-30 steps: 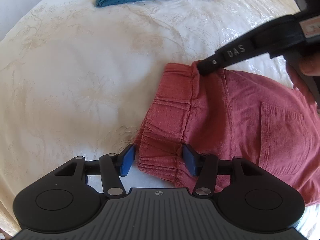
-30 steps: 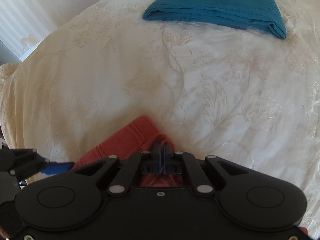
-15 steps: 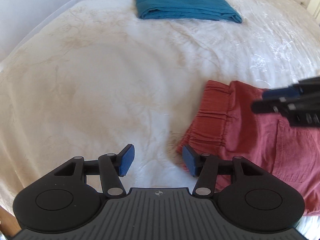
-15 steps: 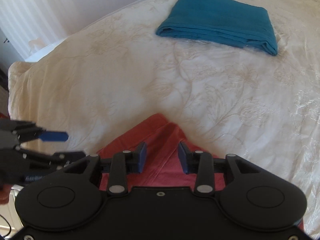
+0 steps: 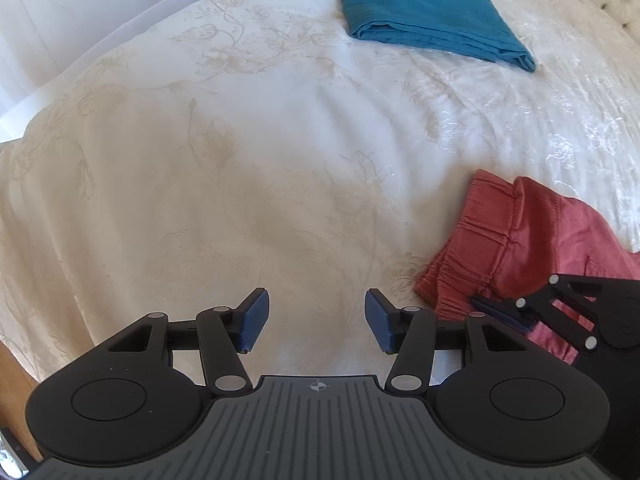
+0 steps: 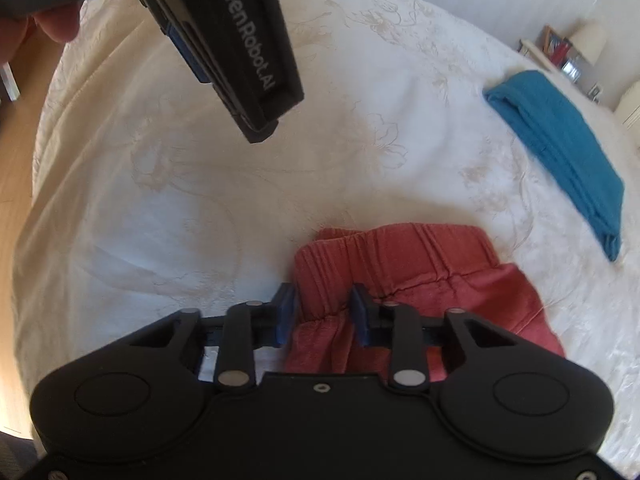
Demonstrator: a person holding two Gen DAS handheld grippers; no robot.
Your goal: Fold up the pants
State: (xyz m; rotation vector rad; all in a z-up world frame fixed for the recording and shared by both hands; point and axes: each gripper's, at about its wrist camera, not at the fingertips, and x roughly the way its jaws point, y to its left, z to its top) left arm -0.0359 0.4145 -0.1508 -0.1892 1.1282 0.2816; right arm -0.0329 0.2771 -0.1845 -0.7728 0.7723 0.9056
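The red pants (image 6: 416,280) lie folded compact. My left gripper (image 5: 316,318) is open, empty; my right gripper (image 6: 322,312) is closing around the waistband (image 6: 392,252), pads not yet pressing.

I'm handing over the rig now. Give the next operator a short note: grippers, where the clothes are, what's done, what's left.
Left gripper: open, empty, over bare bedspread, left of the pants.
Right gripper: fingers closing around the waistband corner of the red pants; cloth sits between them, grip not yet firm.
Pants: bunched on the bed, elastic waistband facing up-bed, back pocket showing; fold state beyond that is unclear.
Folded teal garment: lying apart, further up the bed.
Left to do: secure the waistband, take another hold with the left, finish folding.
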